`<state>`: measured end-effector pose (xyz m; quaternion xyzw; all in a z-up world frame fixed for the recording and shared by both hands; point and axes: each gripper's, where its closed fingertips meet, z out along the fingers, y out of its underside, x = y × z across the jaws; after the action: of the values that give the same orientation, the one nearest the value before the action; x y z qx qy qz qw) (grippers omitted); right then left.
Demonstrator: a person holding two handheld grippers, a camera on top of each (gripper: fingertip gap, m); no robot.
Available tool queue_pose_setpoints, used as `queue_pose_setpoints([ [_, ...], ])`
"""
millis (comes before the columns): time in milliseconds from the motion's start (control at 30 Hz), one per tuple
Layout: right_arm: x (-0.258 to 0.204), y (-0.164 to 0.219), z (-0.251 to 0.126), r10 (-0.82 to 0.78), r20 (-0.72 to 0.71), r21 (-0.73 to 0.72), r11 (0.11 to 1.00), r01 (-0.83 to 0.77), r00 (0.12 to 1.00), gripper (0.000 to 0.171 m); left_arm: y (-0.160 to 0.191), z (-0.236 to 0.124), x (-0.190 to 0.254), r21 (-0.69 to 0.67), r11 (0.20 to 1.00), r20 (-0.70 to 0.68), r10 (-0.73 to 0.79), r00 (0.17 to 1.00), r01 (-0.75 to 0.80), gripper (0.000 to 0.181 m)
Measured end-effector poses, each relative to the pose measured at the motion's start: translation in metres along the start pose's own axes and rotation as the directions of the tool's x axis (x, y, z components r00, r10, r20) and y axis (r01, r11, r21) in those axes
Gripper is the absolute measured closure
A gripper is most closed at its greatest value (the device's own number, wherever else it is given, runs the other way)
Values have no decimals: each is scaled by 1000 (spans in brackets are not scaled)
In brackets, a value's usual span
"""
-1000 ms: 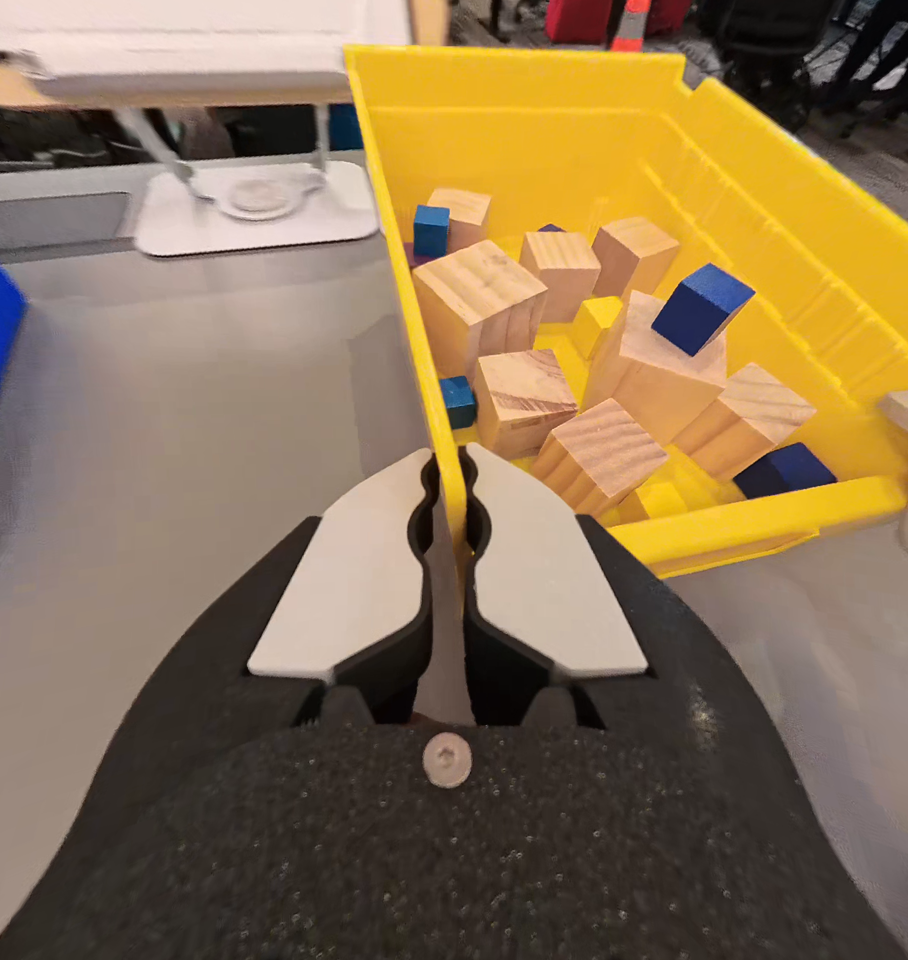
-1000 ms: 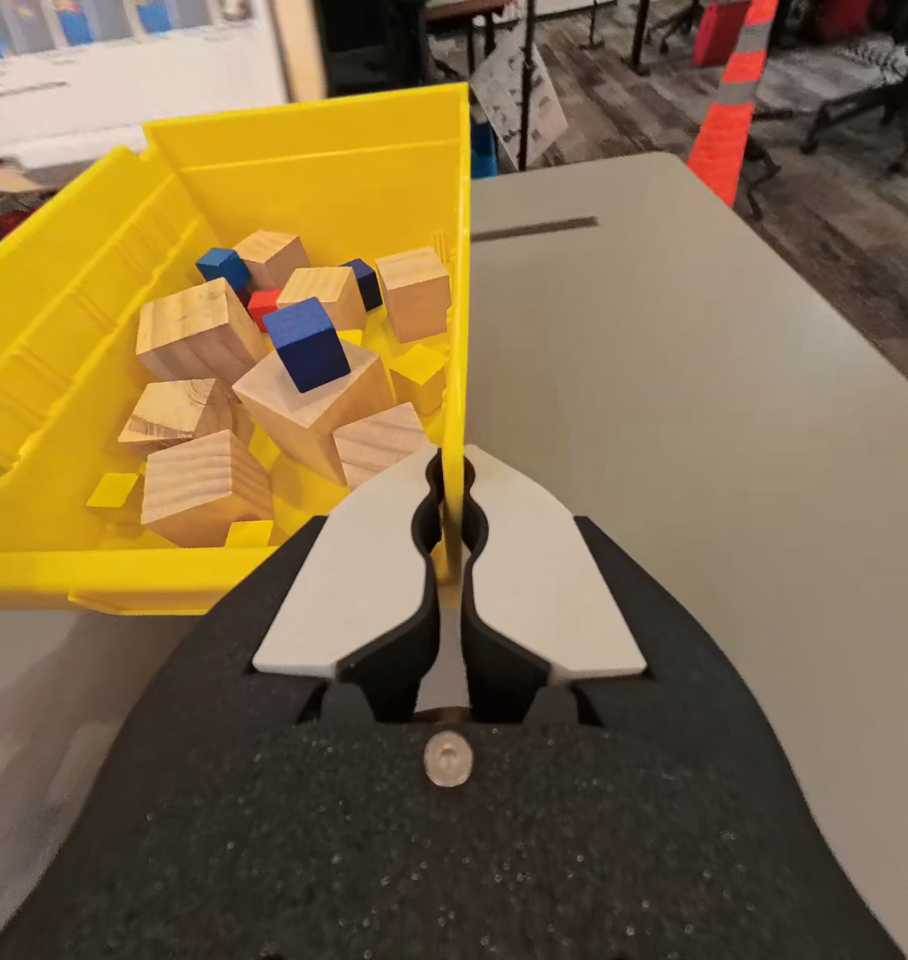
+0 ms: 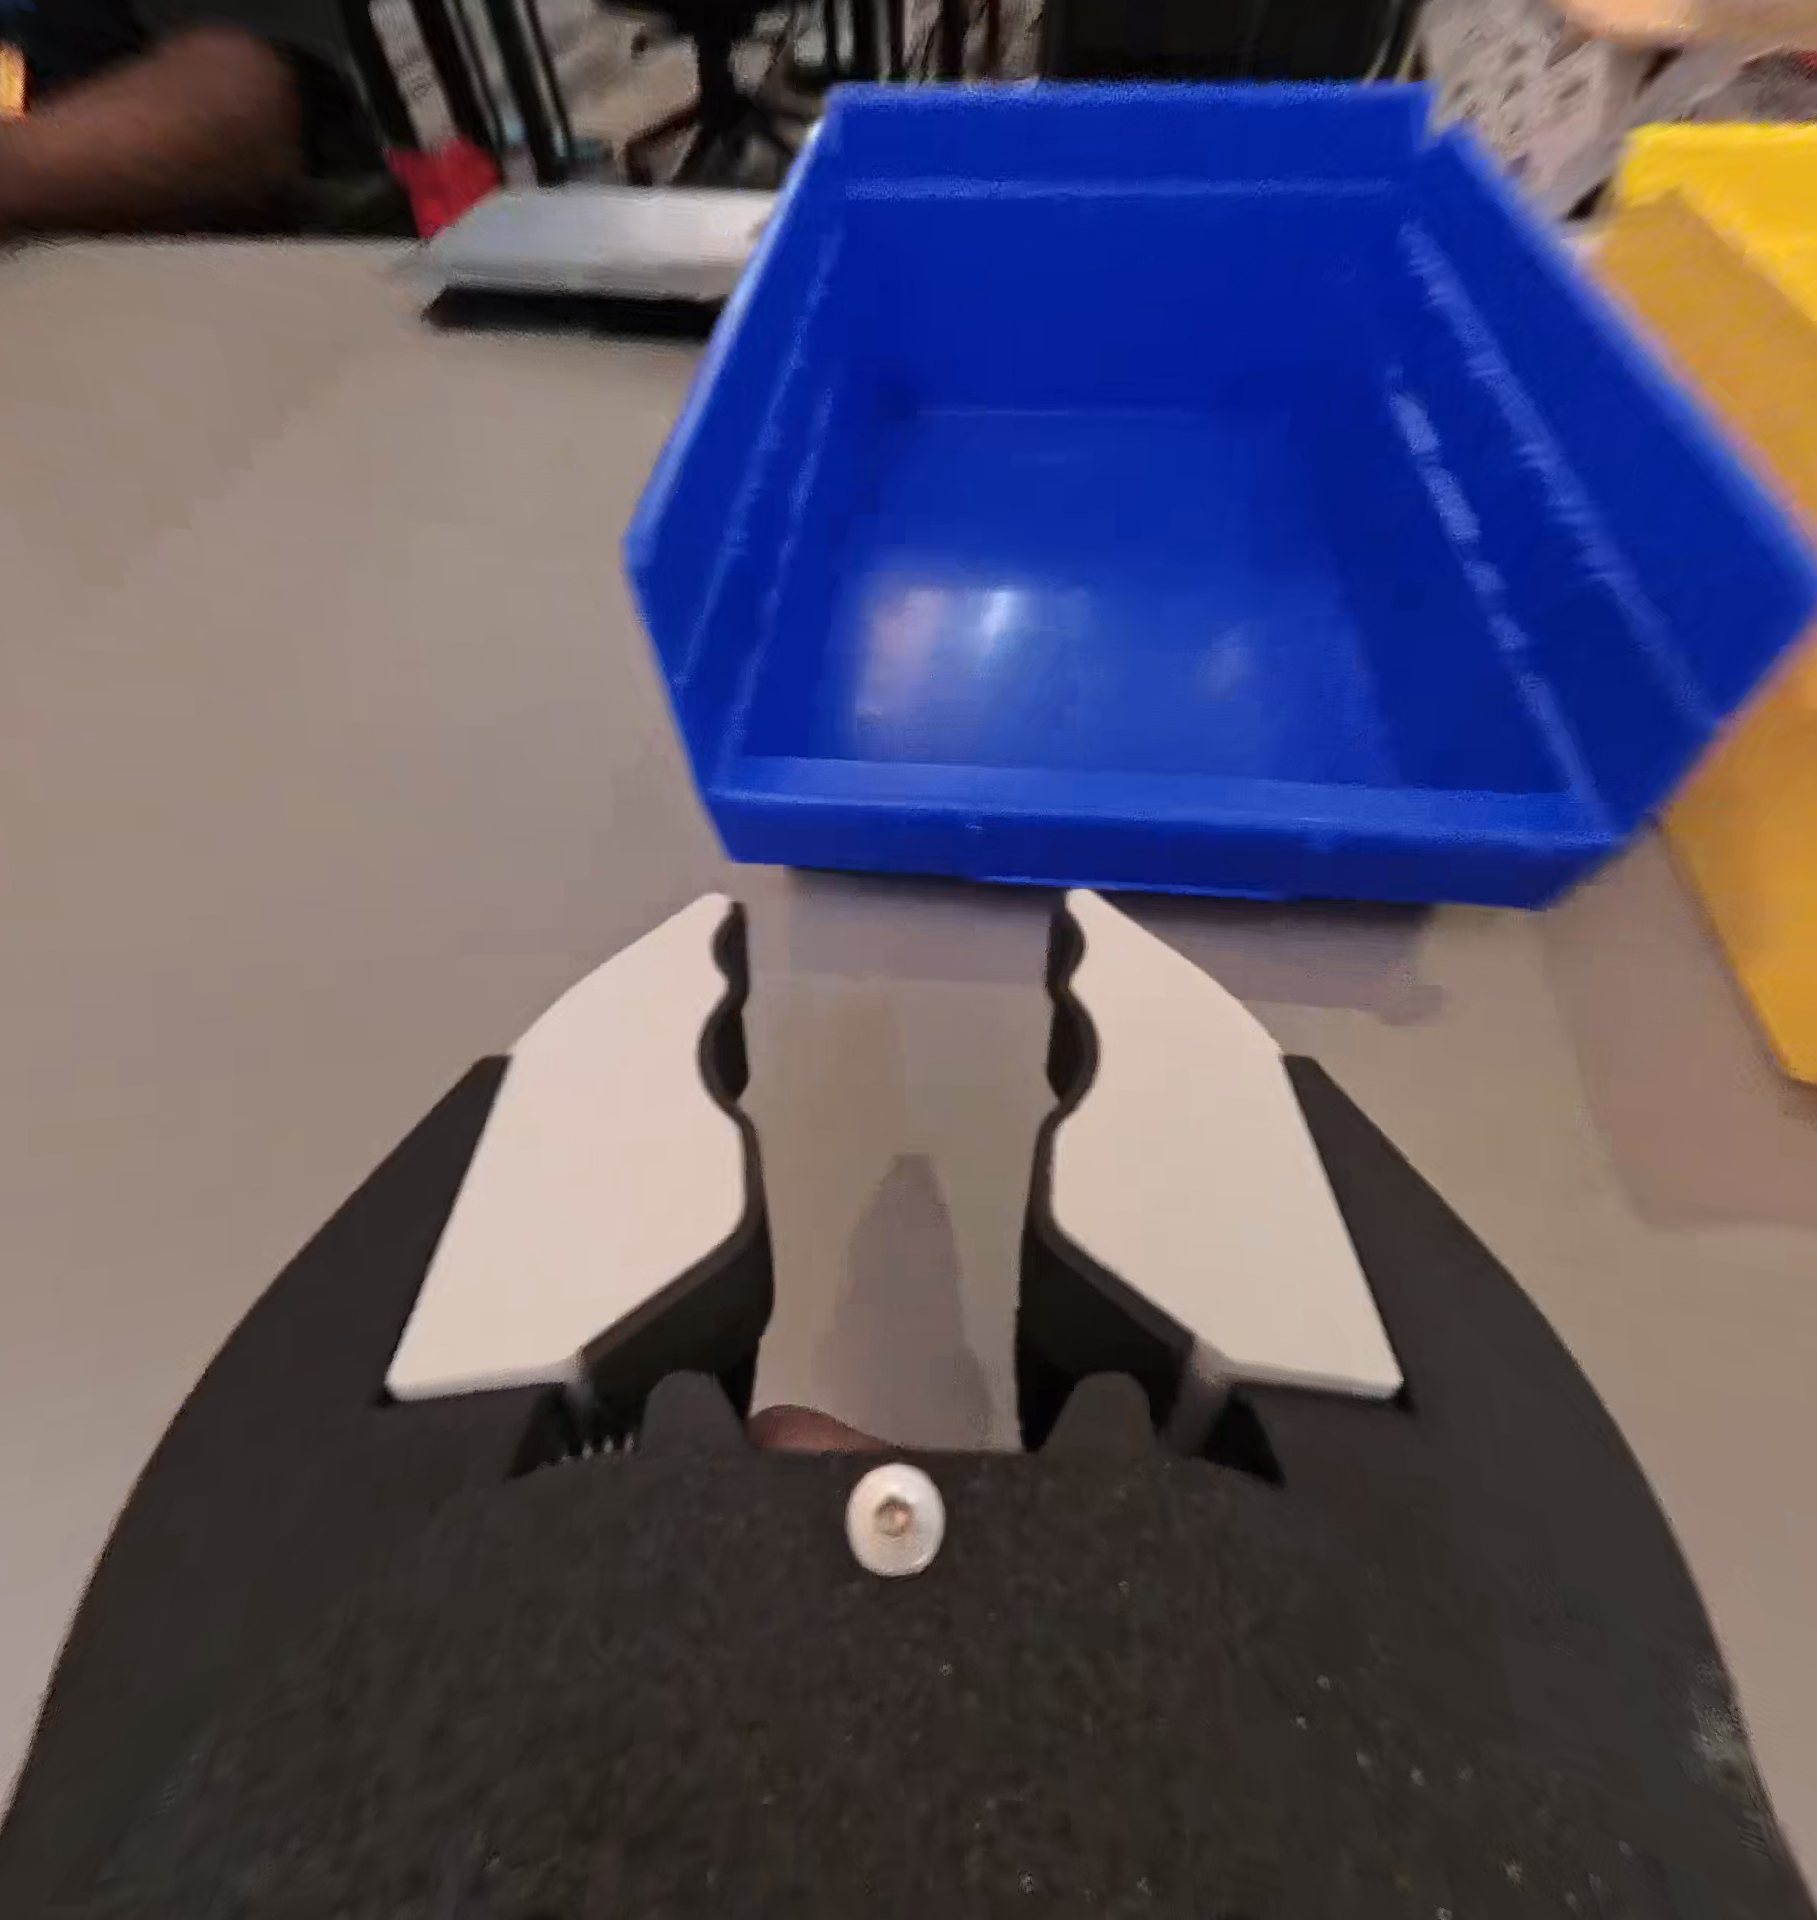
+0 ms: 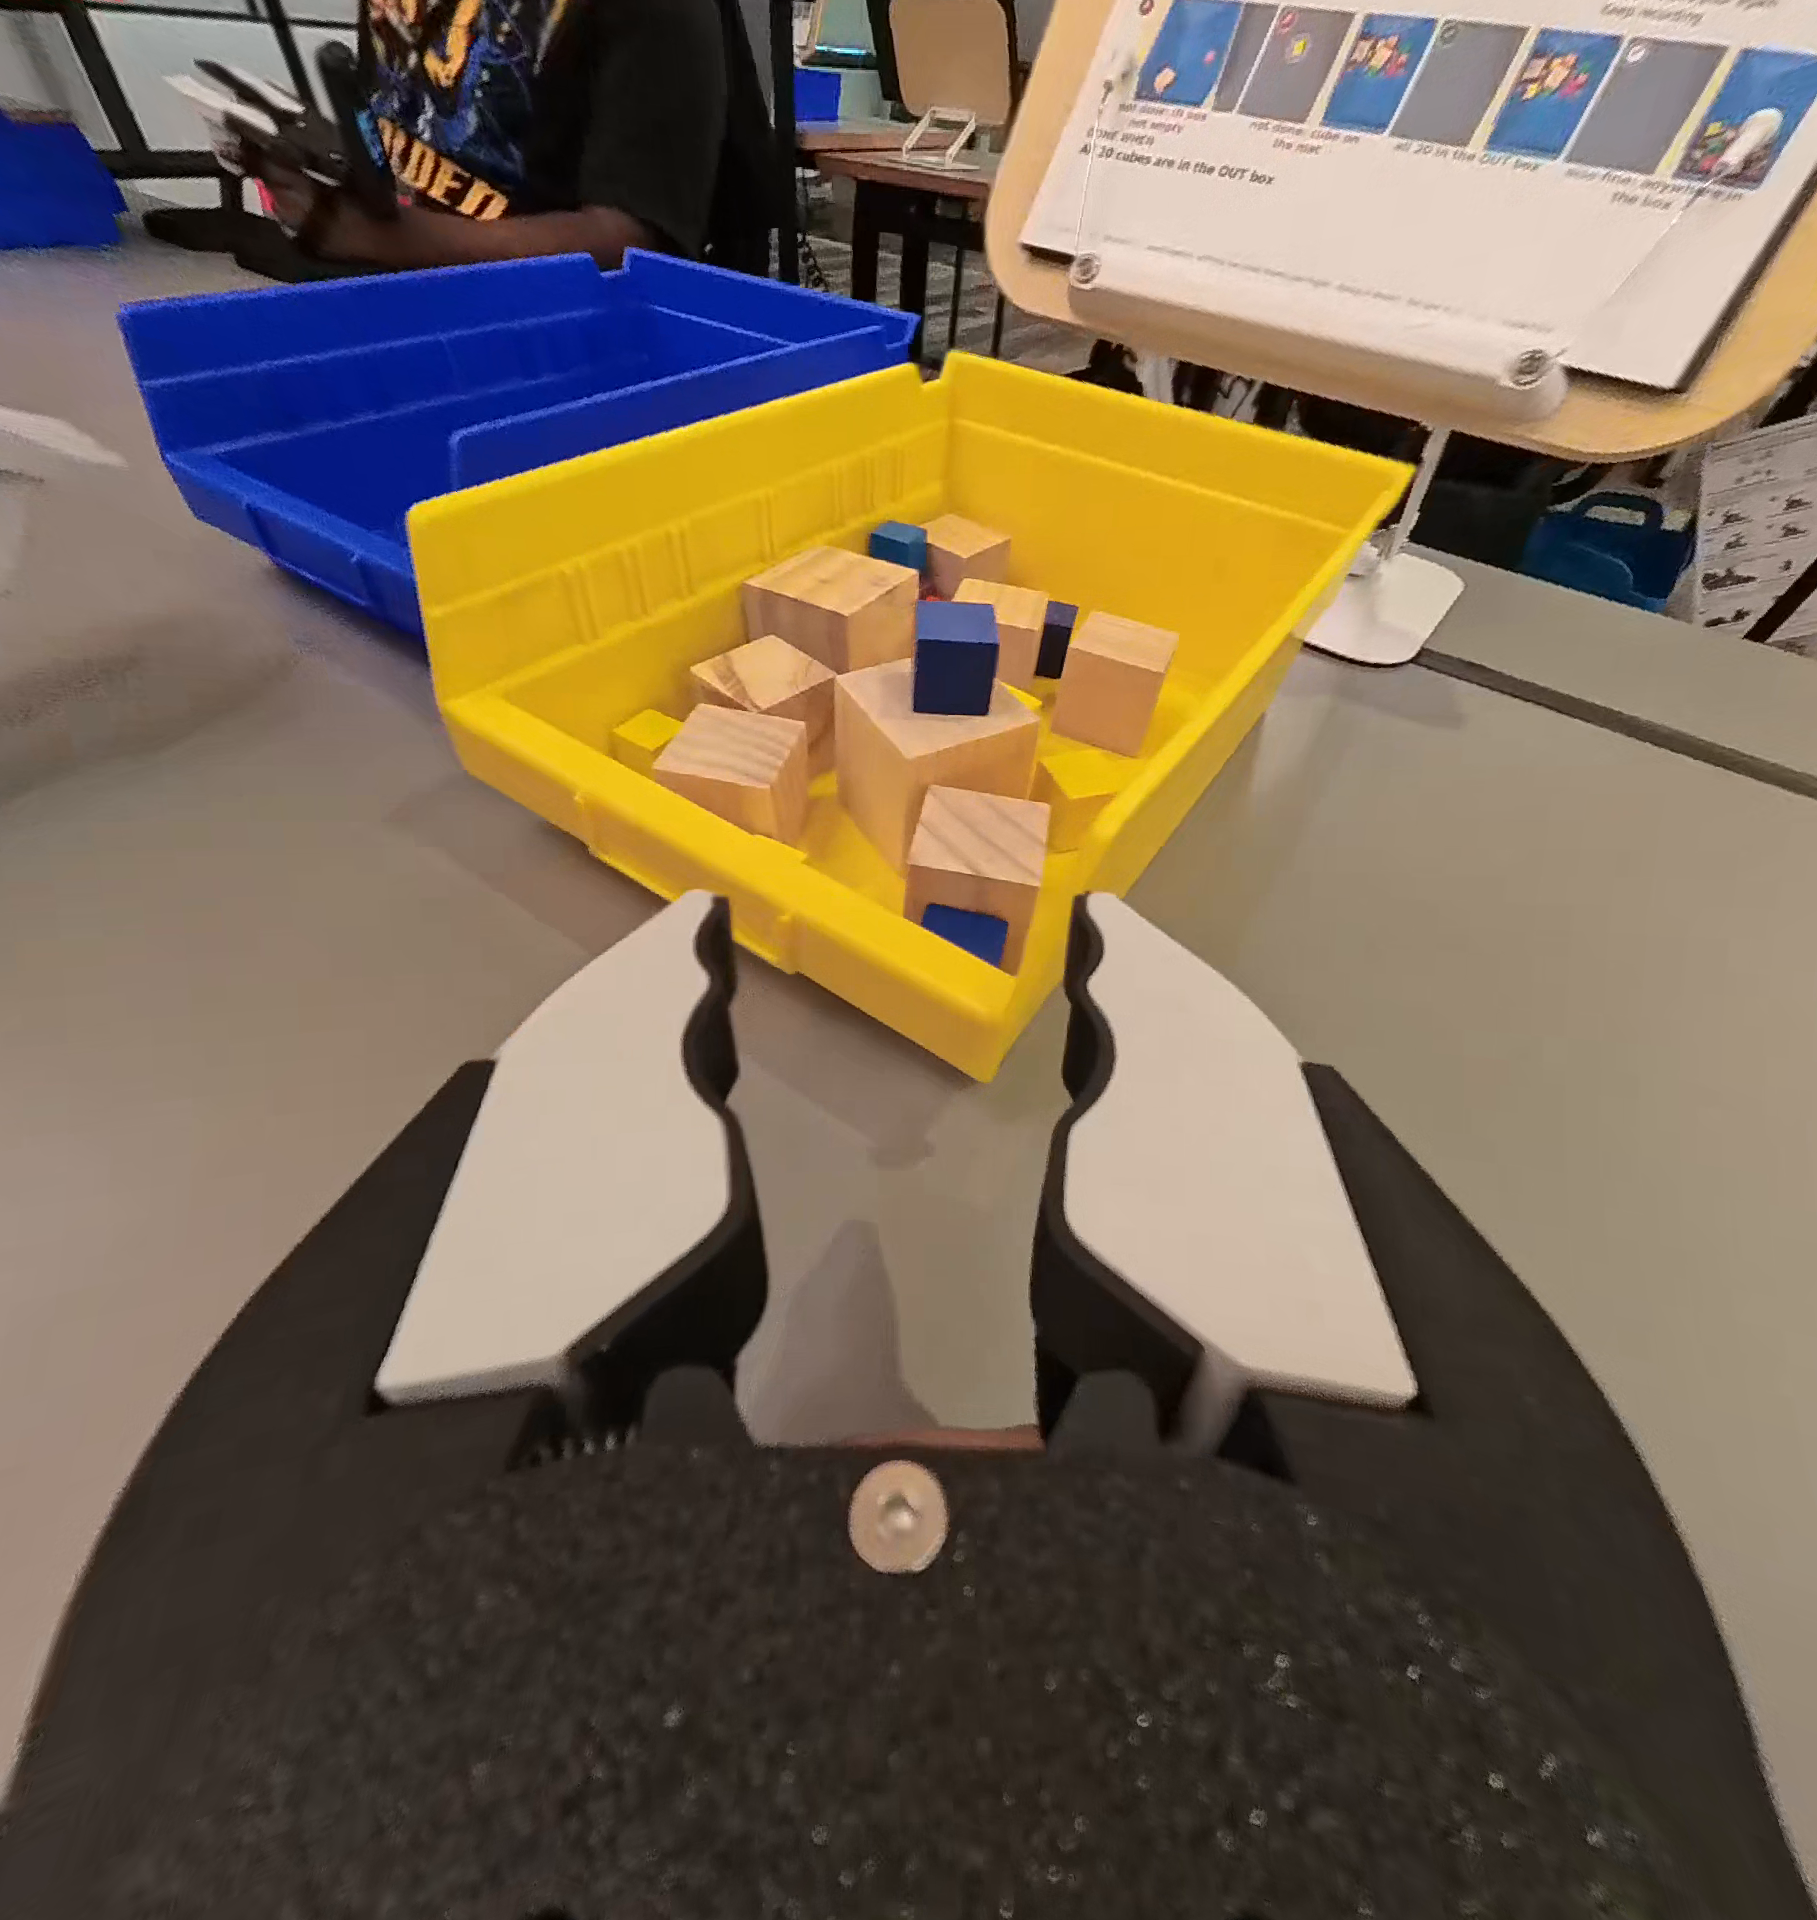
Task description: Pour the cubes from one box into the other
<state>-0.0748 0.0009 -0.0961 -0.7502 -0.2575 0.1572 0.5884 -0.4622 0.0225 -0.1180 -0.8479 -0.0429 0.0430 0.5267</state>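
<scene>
Grey table: both boxes sit flat on it, side by side and touching or nearly so.

Blue box: empty, glossy floor catching light, low front lip toward me. Reads as the receiver, parked just beside the source so a pour has little way to travel.

Yellow box: holds the whole load, one near corner pointing at my right tongs. Nothing tipped yet by the look of it.

Cubes: heaped toward the middle and far end of the yellow box. Mostly large pale wooden ones with visible grain; a few small blue, some small yellow, a trace of red underneath. One blue cube perches on a tilted wooden one, so the heap is loose and should slide readily.

Left tongs: spread wide, nothing between them, just short of the blue box's front lip.

Right tongs: likewise released and bare, flanking the yellow corner without touching it.
</scene>
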Motion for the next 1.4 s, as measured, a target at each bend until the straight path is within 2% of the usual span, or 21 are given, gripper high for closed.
queue_pose_setpoints([
  [33,-5,0,2,-7,5,-4,1000,7,1000,107,-2,10,-13,-18,1000,22,-16,1000,17,120],
  [233,-54,-2,11,-107,70,-5,994,107,992,103,-32,64,-55,-16,998,44,-54,998,55,122],
  [267,-64,1,13,-103,93,-11,994,105,990,102,-31,73,-52,-50,997,-15,-62,998,62,132],
  [333,-82,4,16,-82,133,-26,996,86,988,100,-24,80,-34,-111,990,-162,-102,981,85,177],
  [367,-90,5,18,-76,148,-34,996,82,986,98,-23,78,-34,-106,989,-158,-115,981,98,177],
  [467,-111,1,28,-68,162,-63,995,79,984,94,-12,57,-29,-99,995,-117,-27,993,15,178],
  [633,-166,-16,57,-20,189,-82,996,36,982,95,18,-2,-20,-99,995,-23,-17,1000,15,178],
  [767,-186,-20,90,-16,91,-147,989,29,996,98,46,-58,-23,-112,992,31,-54,998,57,178],
  [833,-197,-11,102,73,91,-227,973,-50,993,105,58,-82,-27,-112,987,40,-109,993,113,178],
  [867,-208,-3,105,120,129,-274,958,-80,984,118,63,-93,-27,-110,984,35,-137,990,140,178],
  [900,-217,4,105,162,152,-325,940,-105,975,144,67,-102,-28,-108,982,31,-150,988,152,177],
  [933,-217,4,103,200,132,-335,931,-146,971,154,71,-110,-28,-108,982,30,-151,988,153,177],
  [1033,-218,2,96,201,78,-350,923,-162,977,162,75,-129,-27,-106,988,51,-104,993,109,176],
  [1100,-213,-14,87,163,49,-275,951,-144,985,164,67,-141,-23,-62,996,66,-52,996,56,177],
  [1200,-199,-56,66,106,28,-140,985,-102,994,167,39,-158,-11,25,996,34,-85,996,84,176],
  [1300,-172,-102,36,53,-28,-2,999,-53,998,166,-1,-168,13,124,991,-18,-56,998,58,176],
  [1400,-128,-146,-2,8,-132,124,992,8,991,166,-48,-171,56,198,980,-93,-2,996,20,177],
])
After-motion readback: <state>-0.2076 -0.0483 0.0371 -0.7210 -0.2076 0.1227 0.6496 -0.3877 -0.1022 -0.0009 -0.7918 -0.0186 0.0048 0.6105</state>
